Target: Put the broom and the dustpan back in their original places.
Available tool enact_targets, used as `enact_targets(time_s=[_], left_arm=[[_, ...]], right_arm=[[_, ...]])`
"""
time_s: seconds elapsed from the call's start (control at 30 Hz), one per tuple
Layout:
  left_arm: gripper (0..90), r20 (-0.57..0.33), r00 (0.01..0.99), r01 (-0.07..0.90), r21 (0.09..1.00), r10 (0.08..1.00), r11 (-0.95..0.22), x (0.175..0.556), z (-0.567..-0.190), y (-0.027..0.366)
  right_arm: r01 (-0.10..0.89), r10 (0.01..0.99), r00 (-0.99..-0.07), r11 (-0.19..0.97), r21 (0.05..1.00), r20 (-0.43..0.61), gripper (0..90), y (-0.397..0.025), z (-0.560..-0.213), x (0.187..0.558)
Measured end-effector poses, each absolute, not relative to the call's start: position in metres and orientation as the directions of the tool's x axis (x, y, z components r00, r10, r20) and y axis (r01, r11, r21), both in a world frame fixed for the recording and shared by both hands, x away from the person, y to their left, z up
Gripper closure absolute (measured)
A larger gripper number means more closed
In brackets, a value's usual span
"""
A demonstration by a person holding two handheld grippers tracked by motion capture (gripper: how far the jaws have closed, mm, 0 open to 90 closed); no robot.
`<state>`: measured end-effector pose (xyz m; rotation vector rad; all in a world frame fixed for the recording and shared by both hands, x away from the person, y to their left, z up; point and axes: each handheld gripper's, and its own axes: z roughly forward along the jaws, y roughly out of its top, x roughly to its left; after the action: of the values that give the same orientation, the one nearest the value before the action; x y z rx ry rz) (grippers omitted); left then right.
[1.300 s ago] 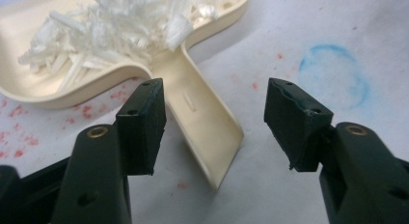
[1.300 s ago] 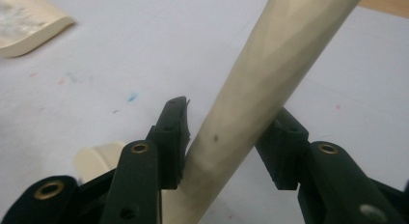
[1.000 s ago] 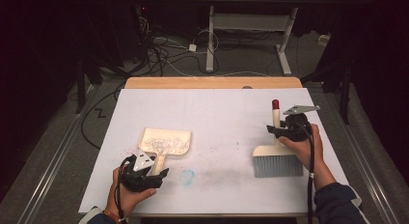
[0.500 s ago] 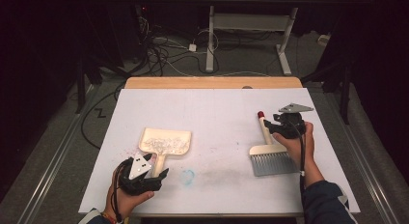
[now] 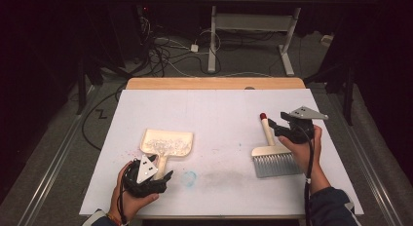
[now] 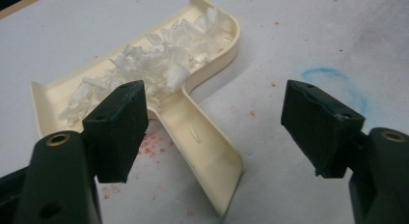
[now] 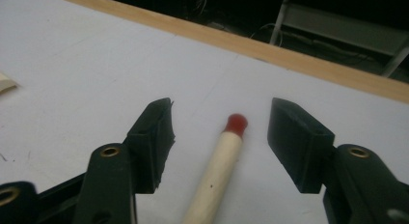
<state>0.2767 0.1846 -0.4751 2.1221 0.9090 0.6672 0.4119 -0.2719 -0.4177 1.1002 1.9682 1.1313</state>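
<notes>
A cream dustpan [image 5: 165, 141] holding white shreds [image 6: 159, 64] lies on the white tabletop [image 5: 214, 114], left of centre. Its handle [image 6: 207, 156] runs back between the jaws of my left gripper [image 5: 161, 175], which is open and not touching it. On the right lies a hand brush [image 5: 273, 162] with grey bristles and a wooden, red-tipped handle [image 7: 217, 166]. My right gripper [image 5: 275, 127] is open with its jaws either side of that handle, close to the red tip [image 7: 237, 122]. The left gripper [image 6: 214, 122] and the right gripper [image 7: 222, 137] each show a wide gap.
A faint blue ring [image 5: 189, 177] and red specks [image 6: 149, 142] mark the tabletop near the dustpan. A wooden strip [image 5: 214, 83] borders the table's far edge. Beyond it are floor cables [image 5: 165, 50] and metal desk legs [image 5: 212, 36].
The brush has gone from raised in the right gripper to lying flat on the table, and the right gripper has opened. The left gripper has opened around the dustpan handle.
</notes>
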Motion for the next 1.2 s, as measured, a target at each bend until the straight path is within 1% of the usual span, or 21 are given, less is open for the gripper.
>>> enact_targets(time_s=[0.1,0.2,0.3,0.4,0.5,0.7,0.83,1.0,1.2], left_arm=[[23.8,0.178,0.614,0.400,0.770,0.769,-0.497,0.277,-0.476,0.184],[23.4,0.182,0.616,0.398,0.768,0.767,-0.502,0.277,-0.476,0.184],[23.3,0.181,0.620,0.396,0.767,0.763,-0.504,0.277,-0.476,0.184],[22.9,0.186,0.623,0.396,0.762,0.760,-0.512,0.277,-0.476,0.183],[22.2,0.183,0.628,0.397,0.761,0.756,-0.513,0.277,-0.477,0.182],[22.1,0.192,0.628,0.399,0.753,0.754,-0.524,0.277,-0.477,0.181],[21.8,0.191,0.632,0.391,0.757,0.751,-0.523,0.277,-0.477,0.181],[21.7,0.191,0.637,0.388,0.757,0.747,-0.525,0.276,-0.477,0.180],[21.6,0.196,0.638,0.385,0.756,0.745,-0.529,0.276,-0.476,0.180]], right_arm=[[0.326,0.876,-0.467,0.297,0.897,-0.121,41.8,-0.271,-0.412,0.407],[0.308,0.875,-0.466,0.298,0.903,-0.129,37.8,-0.269,-0.407,0.404],[0.285,0.877,-0.462,0.286,0.915,-0.130,36.4,-0.267,-0.403,0.401],[0.251,0.882,-0.443,0.294,0.922,-0.161,33.6,-0.263,-0.399,0.396],[0.226,0.874,-0.461,0.286,0.931,-0.157,32.4,-0.260,-0.395,0.392],[0.214,0.874,-0.462,0.274,0.938,-0.150,28.8,-0.254,-0.391,0.388],[0.202,0.864,-0.479,0.278,0.939,-0.153,29.7,-0.251,-0.387,0.383],[0.199,0.856,-0.491,0.290,0.936,-0.161,27.4,-0.248,-0.385,0.379],[0.194,0.846,-0.507,0.300,0.934,-0.166,27.4,-0.247,-0.381,0.373]])
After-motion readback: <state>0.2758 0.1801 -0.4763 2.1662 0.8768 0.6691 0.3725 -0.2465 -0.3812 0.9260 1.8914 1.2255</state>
